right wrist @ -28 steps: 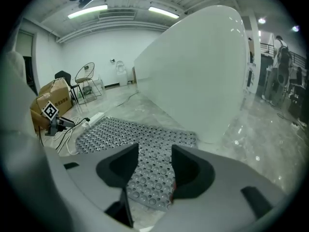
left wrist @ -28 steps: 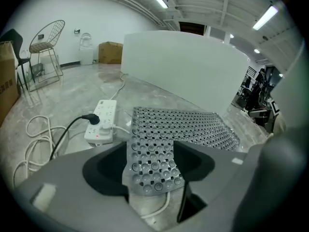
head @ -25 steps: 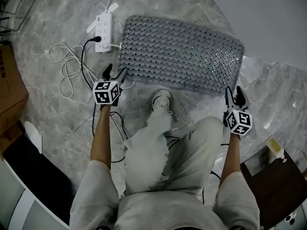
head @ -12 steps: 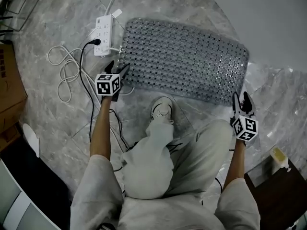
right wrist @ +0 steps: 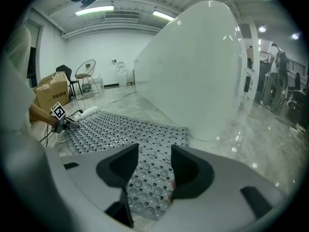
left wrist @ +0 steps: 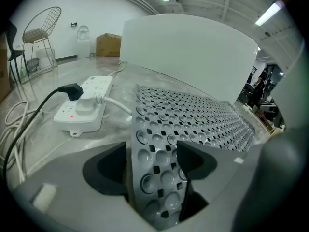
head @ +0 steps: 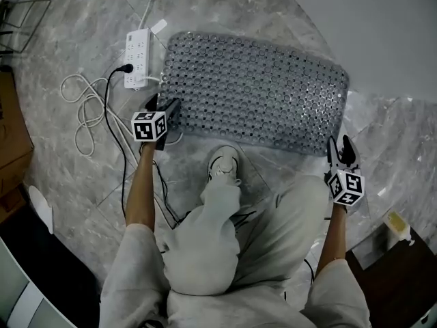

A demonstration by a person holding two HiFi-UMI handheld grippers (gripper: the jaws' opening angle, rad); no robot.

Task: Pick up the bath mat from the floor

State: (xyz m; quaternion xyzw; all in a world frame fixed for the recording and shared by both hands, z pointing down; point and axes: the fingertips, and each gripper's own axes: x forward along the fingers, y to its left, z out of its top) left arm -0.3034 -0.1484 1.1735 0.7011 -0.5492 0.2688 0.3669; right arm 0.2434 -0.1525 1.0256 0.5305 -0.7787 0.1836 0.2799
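The grey bath mat, studded with suction cups and holes, lies flat on the marble floor. My left gripper is down at its near-left corner. In the left gripper view that corner sits between the jaws of the left gripper, which have just been opening and stand wide apart without pressing on it. My right gripper hovers over the near-right corner. In the right gripper view the right gripper is open, and the mat shows below the gap, untouched.
A white power strip with a black plug and looped cables lies just left of the mat. The person's shoe stands at the mat's near edge. A white tub rises behind; a cardboard box sits far left.
Both grippers have sunk toward the floor. The left one has come down over the mat's near-left corner; the right one has dropped closer to the near-right corner.
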